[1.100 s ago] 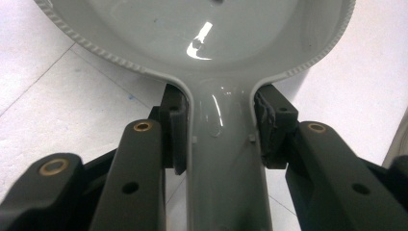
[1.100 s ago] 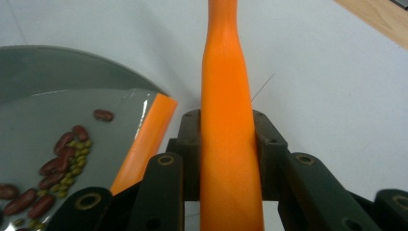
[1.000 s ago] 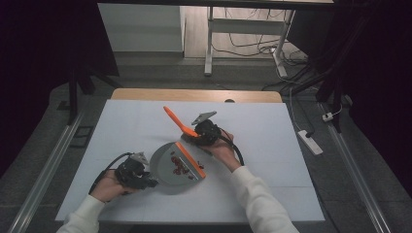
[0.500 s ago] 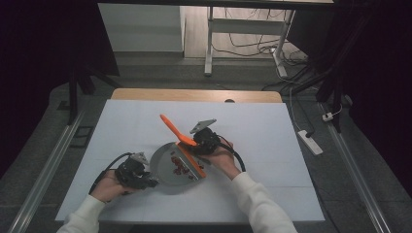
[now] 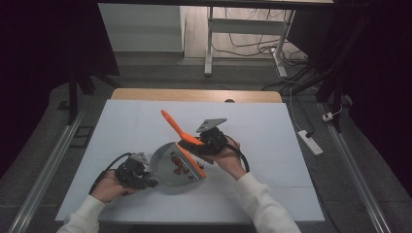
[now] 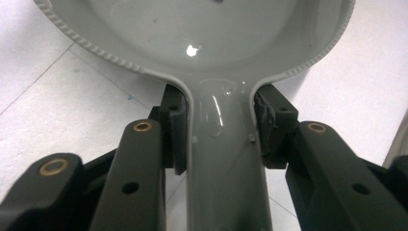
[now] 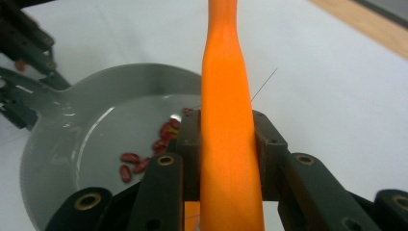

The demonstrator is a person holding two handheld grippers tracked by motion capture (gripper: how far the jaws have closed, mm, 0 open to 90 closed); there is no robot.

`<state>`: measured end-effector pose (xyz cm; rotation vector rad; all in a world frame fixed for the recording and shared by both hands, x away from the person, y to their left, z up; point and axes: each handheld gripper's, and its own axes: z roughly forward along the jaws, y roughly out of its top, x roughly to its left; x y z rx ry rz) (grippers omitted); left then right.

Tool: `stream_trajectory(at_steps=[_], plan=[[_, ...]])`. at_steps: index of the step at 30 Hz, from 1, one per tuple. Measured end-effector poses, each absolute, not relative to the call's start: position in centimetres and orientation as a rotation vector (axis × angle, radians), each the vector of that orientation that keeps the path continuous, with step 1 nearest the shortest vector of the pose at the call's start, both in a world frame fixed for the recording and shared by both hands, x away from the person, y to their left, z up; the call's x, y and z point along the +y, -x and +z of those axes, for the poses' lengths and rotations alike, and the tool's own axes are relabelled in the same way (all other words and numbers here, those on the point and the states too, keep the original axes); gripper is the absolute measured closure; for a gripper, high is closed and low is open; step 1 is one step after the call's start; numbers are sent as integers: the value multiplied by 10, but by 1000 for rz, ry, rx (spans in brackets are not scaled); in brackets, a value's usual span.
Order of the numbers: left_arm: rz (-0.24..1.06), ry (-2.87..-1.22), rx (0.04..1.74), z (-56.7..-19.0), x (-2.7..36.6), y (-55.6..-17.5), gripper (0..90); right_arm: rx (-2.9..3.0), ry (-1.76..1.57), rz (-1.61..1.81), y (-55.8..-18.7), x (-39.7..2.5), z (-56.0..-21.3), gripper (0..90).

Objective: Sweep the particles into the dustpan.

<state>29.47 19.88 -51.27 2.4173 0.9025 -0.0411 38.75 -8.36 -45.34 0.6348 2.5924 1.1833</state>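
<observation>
White table wide open, left claw clamps dustpan — beans inside

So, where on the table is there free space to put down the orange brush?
Bare patches: the white table right of the right gripper up to its right edge, and the far-left part beyond the grey dustpan. It is crowded in the middle front, where the left gripper, dustpan, red beans and orange brush meet.

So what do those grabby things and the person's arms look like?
Each hand-held gripper, left and right, is black with two chunky jaws and brass-coloured rivets. A grey three-cornered plate sits on top, and a black cable trails off. The sleeves are white.
</observation>
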Motion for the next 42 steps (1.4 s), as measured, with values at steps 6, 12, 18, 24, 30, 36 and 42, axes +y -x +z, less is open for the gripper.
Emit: stream_trajectory(at_steps=[6,12,18,24,30,36,42], plan=[[-40,-2416,900,-512,199,-294,616,2547,-706,1130,-385,-109,-453,697],[-49,-2430,865,-511,198,-291,616,2548,-734,1080,-377,-121,-462,697],[-45,-2430,857,-509,199,-288,616,2544,-738,1047,-368,-127,-469,697],[-51,-2440,855,-509,197,-287,616,2543,-750,1005,-364,-129,-475,697],[-54,-2441,855,-509,196,-286,616,2555,-738,984,-363,-123,-480,697],[-53,-2440,862,-509,195,-286,616,2566,-732,973,-361,-119,-484,697],[-53,-2444,857,-509,195,-286,616,2585,-696,977,-356,-110,-486,697]])
